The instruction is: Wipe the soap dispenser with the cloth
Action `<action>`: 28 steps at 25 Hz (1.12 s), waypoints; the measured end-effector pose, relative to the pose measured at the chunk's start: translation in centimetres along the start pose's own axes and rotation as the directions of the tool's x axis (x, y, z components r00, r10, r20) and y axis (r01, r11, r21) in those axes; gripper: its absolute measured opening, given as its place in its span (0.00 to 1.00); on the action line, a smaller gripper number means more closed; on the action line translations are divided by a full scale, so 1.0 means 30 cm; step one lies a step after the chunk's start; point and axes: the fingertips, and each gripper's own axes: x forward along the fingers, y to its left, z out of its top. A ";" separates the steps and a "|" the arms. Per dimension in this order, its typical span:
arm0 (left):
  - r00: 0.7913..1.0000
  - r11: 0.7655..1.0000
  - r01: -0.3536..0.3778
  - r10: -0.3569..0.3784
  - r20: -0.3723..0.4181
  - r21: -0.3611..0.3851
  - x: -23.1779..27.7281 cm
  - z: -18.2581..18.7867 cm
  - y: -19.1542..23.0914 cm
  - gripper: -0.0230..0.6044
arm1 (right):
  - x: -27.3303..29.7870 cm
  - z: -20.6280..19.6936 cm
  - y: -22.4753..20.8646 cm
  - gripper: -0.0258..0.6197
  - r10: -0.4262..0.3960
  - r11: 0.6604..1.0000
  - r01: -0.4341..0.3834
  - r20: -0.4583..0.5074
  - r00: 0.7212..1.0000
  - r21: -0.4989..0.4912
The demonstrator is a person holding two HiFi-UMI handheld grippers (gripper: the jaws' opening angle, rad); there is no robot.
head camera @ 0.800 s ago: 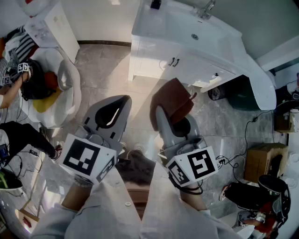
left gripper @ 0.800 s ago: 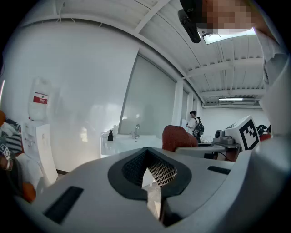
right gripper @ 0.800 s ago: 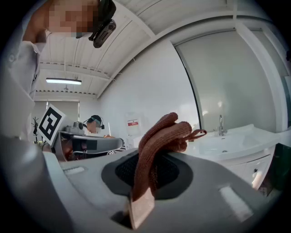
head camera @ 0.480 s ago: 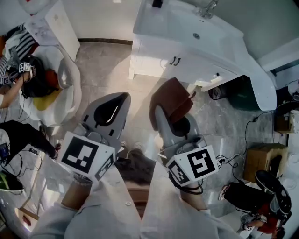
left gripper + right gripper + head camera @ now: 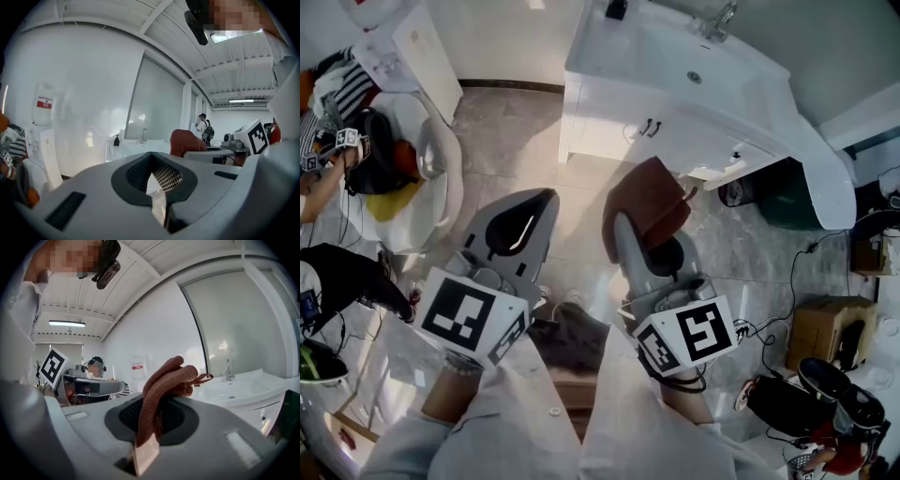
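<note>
Cloth (image 5: pixel 642 199) — in right gripper (image 5: pixel 622 232)

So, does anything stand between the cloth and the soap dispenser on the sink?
Nothing visible does. The right tool holds the cloth up over the floor, apart from the sink. The soap dispenser stands at the sink's back edge, with the faucet off to its side.

Rust-brown, ribbed knit, that's the cloth (image 5: pixel 649 199); right gripper (image 5: pixel 623 230) pale grey, left gripper (image 5: pixel 536 211) the same grey with black mesh padding, each wearing black-and-white square markers. Soap dispenser (image 5: pixel 613 8) black, vanity (image 5: pixel 750 103) glossy white, floor (image 5: pixel 516 141) grey-beige and marbled
</note>
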 end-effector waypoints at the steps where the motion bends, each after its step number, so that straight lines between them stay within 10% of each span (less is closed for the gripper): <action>1: 1.000 1.000 -0.004 0.004 -0.001 0.002 0.005 0.005 -0.005 0.04 | -0.006 0.003 -0.009 0.13 0.001 1.000 -0.001 -0.003 1.000 -0.010; 28: 0.995 0.996 -0.090 0.091 0.042 -0.028 -0.015 0.008 -0.232 0.04 | -0.218 -0.020 -0.153 0.13 0.041 0.998 -0.041 0.003 0.999 -0.056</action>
